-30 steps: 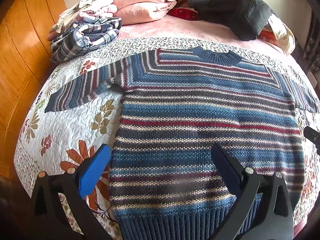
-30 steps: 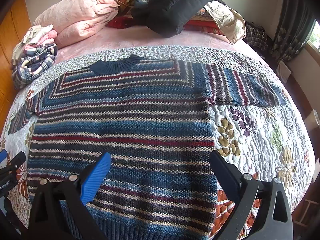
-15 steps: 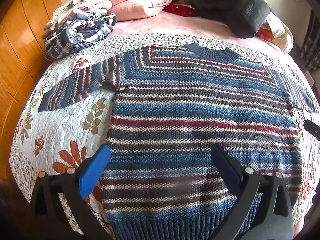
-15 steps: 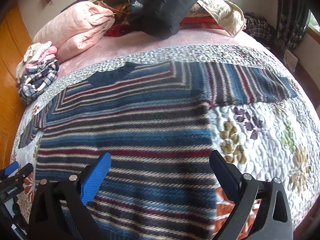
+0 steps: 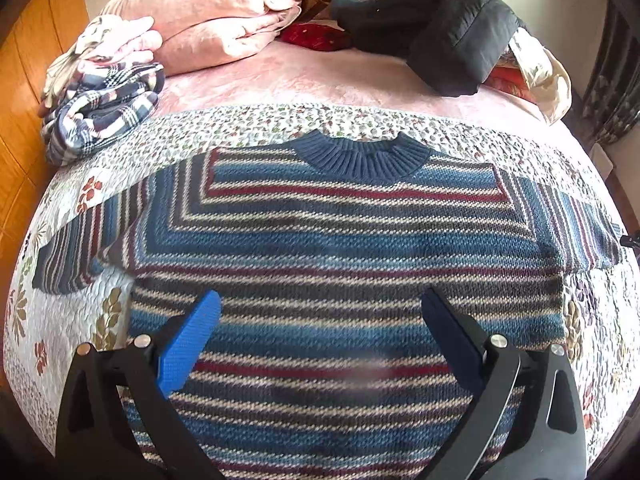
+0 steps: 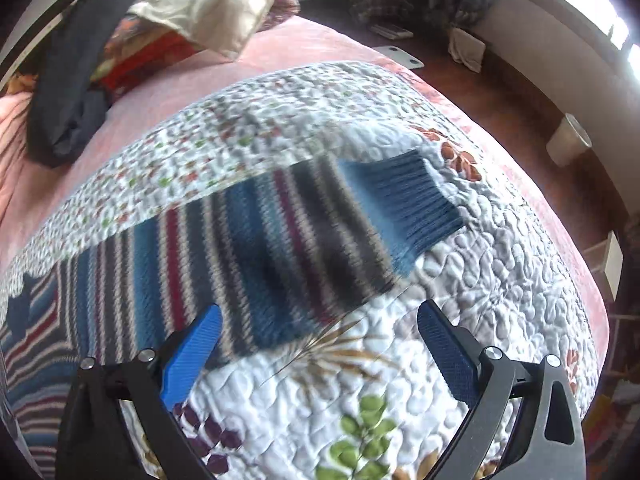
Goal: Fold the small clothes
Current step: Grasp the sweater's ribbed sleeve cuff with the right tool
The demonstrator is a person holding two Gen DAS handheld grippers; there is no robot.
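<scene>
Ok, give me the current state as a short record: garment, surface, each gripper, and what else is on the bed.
garment: striped sweater lying flat and unfolded, collar toward the far side
sleeves: both spread outward; right sleeve with blue cuff flat on the quilt
surface: floral quilt
left gripper: open, above the sweater body, holding nothing
right gripper: open, above the right sleeve's lower edge, holding nothing
other items: plaid clothes pile, pink bedding, black jacket
</scene>
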